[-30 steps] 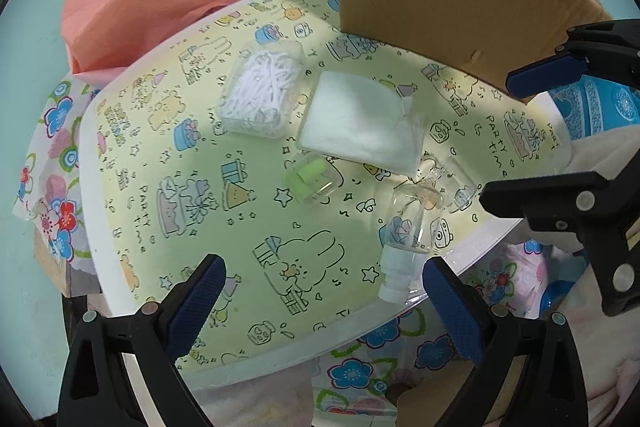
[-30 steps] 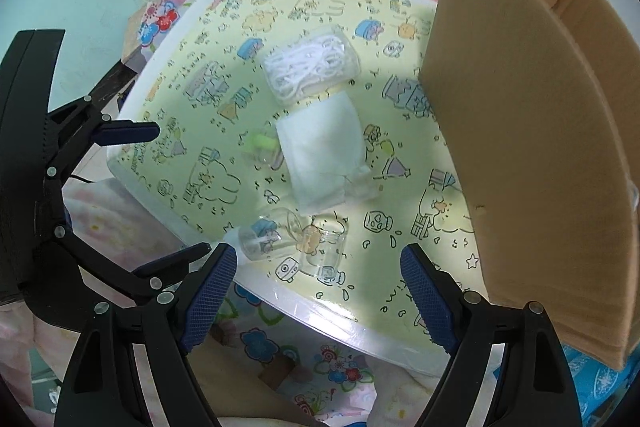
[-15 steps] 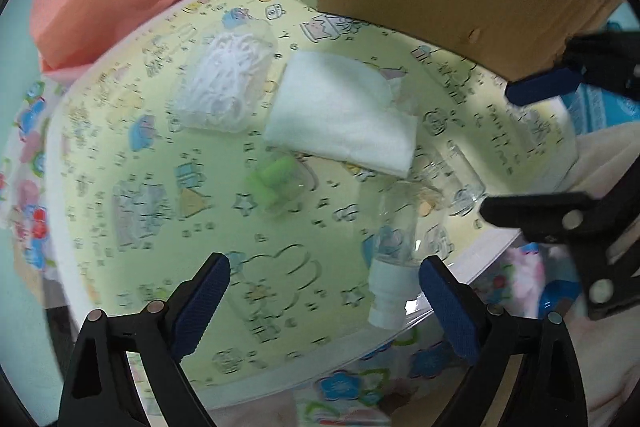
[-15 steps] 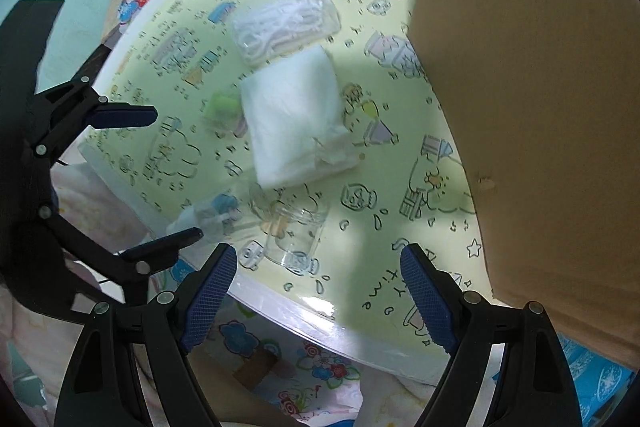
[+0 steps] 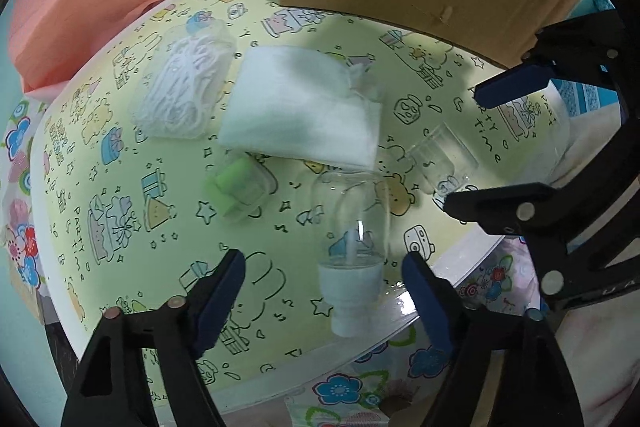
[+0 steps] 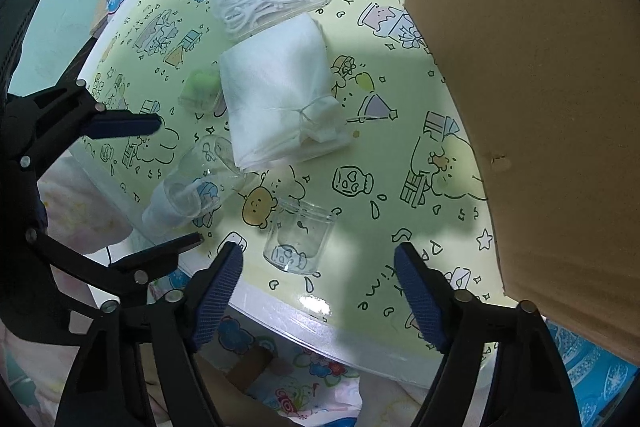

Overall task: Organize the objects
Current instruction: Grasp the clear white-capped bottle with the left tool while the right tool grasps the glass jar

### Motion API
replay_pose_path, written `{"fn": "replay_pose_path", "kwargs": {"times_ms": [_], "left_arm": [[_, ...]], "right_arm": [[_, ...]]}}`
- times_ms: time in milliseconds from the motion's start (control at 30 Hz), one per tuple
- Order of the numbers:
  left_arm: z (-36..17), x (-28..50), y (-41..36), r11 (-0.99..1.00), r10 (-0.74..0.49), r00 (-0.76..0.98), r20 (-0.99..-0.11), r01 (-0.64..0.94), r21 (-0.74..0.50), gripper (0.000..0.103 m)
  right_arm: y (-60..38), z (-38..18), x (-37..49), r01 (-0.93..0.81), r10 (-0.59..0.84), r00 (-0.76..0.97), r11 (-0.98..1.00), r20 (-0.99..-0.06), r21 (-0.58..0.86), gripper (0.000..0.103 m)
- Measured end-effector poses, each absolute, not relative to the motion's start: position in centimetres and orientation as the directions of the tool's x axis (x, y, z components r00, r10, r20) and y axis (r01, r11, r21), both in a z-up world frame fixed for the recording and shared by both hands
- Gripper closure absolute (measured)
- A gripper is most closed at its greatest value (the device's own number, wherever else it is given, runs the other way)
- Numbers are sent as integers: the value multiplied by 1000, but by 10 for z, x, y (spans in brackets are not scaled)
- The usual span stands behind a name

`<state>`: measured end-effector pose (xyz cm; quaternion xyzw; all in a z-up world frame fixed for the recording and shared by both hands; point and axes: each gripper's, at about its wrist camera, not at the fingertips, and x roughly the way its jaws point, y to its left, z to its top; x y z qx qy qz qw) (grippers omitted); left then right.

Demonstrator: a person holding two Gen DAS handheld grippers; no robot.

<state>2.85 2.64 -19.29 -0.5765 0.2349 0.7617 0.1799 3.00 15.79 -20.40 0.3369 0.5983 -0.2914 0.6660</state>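
Both grippers are lowered closer to the table (image 5: 120, 163) than a second earlier. Left gripper (image 5: 324, 291) jaws have just been closing, still apart, straddling the lying clear bottle (image 5: 354, 223) without contact. Right gripper (image 6: 316, 287) jaws, likewise narrowing, stand apart just short of the clear jar (image 6: 300, 239). Two simultaneous pickups are judged imminent.

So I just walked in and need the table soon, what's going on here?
A person is tidying small items on the cartoon-print table with a claw in each hand. The left claw has just been closing around a clear bottle with a white cap lying on its side, not yet gripping it. The right claw, also narrowing, straddles a small clear jar. A cardboard box stands alongside.
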Motion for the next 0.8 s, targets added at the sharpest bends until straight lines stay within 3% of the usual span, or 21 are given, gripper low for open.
{"fn": "replay_pose_path", "kwargs": {"times_ms": [67,167,333,800], "left_arm": [[-194,28,27,-828,1,-265,-964,-541,147,45],[-198,27,28,-833,-1,-240,-971,-537,134,60],[-200,30,30,-822,3,-244,-970,-553,136,68],[-194,23,11,-851,36,-249,-968,-515,101,68]], "right_arm": [[157,-206,29,793,20,116,600,-993,105,29],[159,-210,27,801,27,122,588,-992,114,32],[156,-212,23,810,37,130,572,-991,128,35],[152,-216,32,814,43,138,564,-989,139,36]]}}
